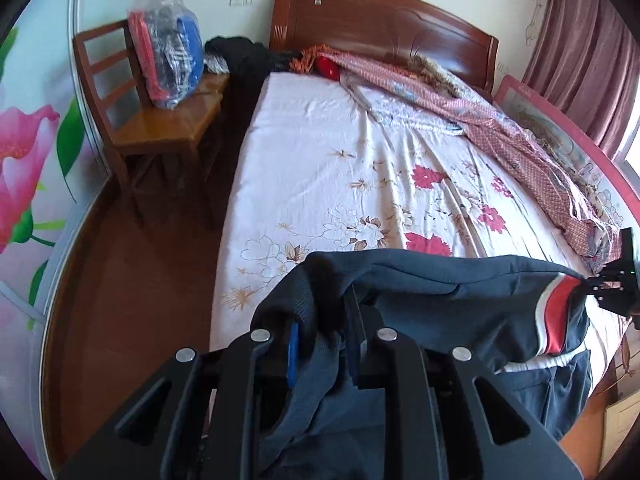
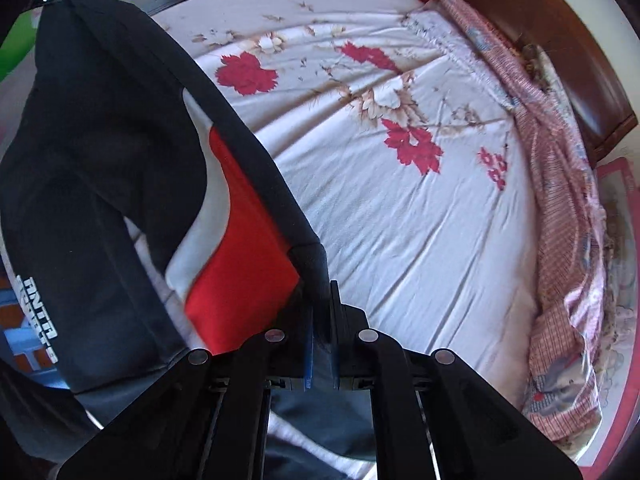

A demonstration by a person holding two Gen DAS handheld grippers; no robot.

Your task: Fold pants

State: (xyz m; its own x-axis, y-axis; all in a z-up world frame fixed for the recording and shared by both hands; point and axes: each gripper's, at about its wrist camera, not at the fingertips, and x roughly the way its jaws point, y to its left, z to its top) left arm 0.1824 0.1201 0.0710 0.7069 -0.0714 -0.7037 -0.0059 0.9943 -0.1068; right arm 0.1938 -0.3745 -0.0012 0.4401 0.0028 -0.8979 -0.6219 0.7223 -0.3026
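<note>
Navy fabric with a red and white side panel, the pants (image 1: 460, 280), hangs stretched between the two grippers above the near end of the bed (image 1: 360, 152). Beyond the pants the floral sheet lies bare across most of the mattress up to the wooden headboard (image 1: 380, 28). A pink checked quilt (image 1: 520, 140) is bunched along the bed's far-right side, and dark clothes (image 1: 240, 56) are heaped by the left corner of the headboard. The bed's left edge drops to a brown floor (image 1: 140, 280), where a wooden chair (image 1: 152, 120) carries a plastic bag of clothes (image 1: 172, 48).

In the left wrist view, the left gripper (image 1: 324, 344) has its fingers pinched on a gathered bunch of the dark waist fabric, cloth spilling down between the arms. In the right wrist view, the right gripper (image 2: 322, 320) is closed tight on the pants' edge next to the red panel, with the rest of the garment draping away to the left.
</note>
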